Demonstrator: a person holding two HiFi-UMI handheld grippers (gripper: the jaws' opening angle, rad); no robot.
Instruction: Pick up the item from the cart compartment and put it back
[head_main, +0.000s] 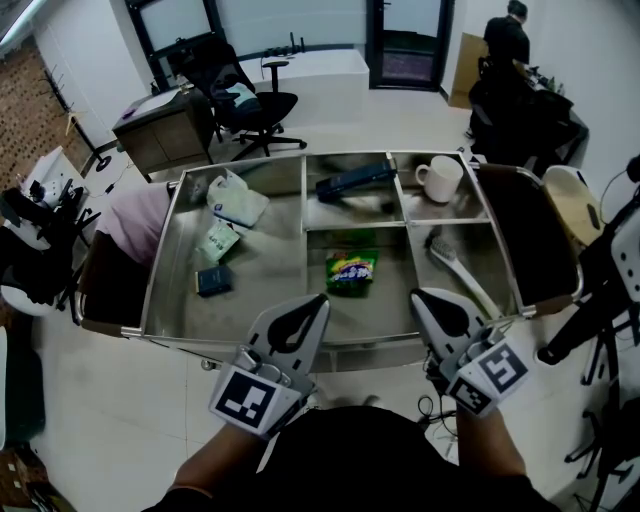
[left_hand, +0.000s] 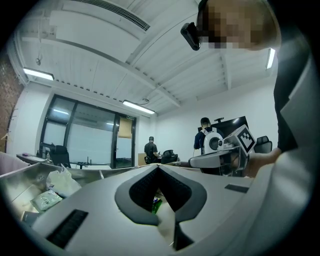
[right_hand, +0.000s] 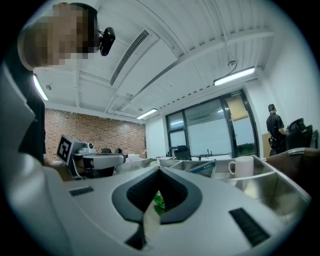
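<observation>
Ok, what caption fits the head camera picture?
Left gripper and right gripper, both shut, hover before a steel cart holding a green packet and white mug.

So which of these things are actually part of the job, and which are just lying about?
Job: cart; green packet, straight ahead of the tongs, probably the item; left tongs; right tongs.
Lying about: white mug; white bag; small dark box; brush; long blue item; office chair.
</observation>
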